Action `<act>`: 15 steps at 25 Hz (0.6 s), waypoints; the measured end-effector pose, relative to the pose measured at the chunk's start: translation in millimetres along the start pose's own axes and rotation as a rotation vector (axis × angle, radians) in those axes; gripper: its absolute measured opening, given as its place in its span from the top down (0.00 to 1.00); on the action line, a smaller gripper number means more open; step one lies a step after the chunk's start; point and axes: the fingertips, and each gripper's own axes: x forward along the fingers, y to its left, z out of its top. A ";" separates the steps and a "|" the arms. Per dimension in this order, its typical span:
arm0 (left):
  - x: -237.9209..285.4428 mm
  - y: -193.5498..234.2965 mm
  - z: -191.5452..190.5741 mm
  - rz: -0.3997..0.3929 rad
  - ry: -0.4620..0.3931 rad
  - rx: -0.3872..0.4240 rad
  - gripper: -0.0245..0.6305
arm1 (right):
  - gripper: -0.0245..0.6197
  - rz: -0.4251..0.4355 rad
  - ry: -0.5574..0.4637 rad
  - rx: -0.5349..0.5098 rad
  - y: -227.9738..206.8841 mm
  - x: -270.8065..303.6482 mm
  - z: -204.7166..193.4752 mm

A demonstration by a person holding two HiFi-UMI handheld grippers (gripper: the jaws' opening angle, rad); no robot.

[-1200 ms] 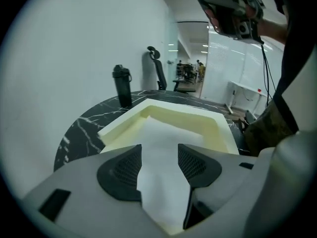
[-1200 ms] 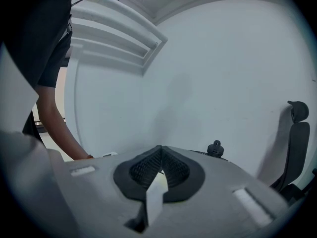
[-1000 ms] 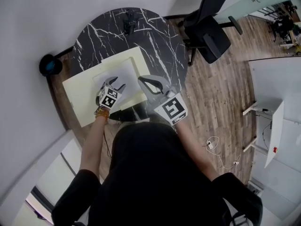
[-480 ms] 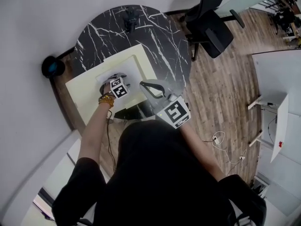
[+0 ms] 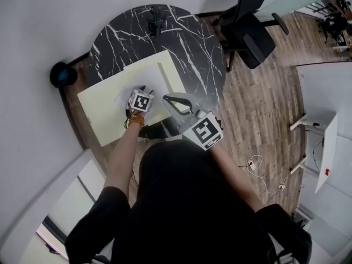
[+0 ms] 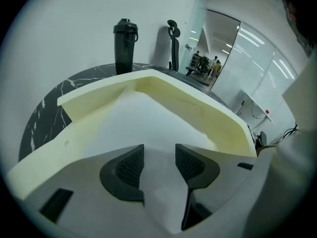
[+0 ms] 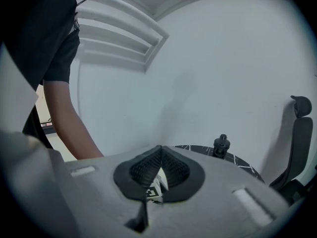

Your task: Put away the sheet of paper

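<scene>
White and thin, the sheet of paper (image 5: 144, 80) lay on a pale yellow folder (image 5: 102, 111) spread across the near half of the worktop (image 5: 192, 48). We held the left gripper (image 5: 144, 90) low over the sheet's near edge. In the left gripper view its fingers (image 6: 130, 166) stood part open, with the sheet of paper (image 6: 148, 125) running up between them and not yet pinched. The right gripper (image 5: 168, 99) hung just beside the left one, over the folder's right side. Its fingers (image 7: 148, 170) were pressed together on nothing.

We judged the sheet to be very light and limp. It looked likely to slide on the smooth folder and to buckle or crease if pushed flat. The near edge seemed the best place to take hold, since it had already risen between the left fingers. A gentle pinch there would probably carry it, though the far end would droop.

The worktop was round and made of black marble with white veins. A black bottle (image 5: 156, 21) stood at its far edge. Beyond it were a white wall (image 5: 44, 26), an office chair (image 5: 250, 29) on a plank floor (image 5: 258, 98), and, in the left gripper view, a glass partition (image 6: 257, 58).
</scene>
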 end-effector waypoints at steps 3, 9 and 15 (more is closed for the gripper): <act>2.3 -26.0 -4.4 -0.093 -0.007 0.168 0.63 | 0.96 0.002 -0.006 -0.004 0.6 -2.7 0.3; 3.6 -17.3 -62.5 -0.252 0.226 0.899 0.63 | 0.96 -0.006 0.012 0.002 -3.2 -10.4 -10.1; 18.0 -18.3 -63.3 -0.314 0.295 0.992 0.62 | 0.96 -0.011 0.027 0.003 -4.6 -14.8 -16.0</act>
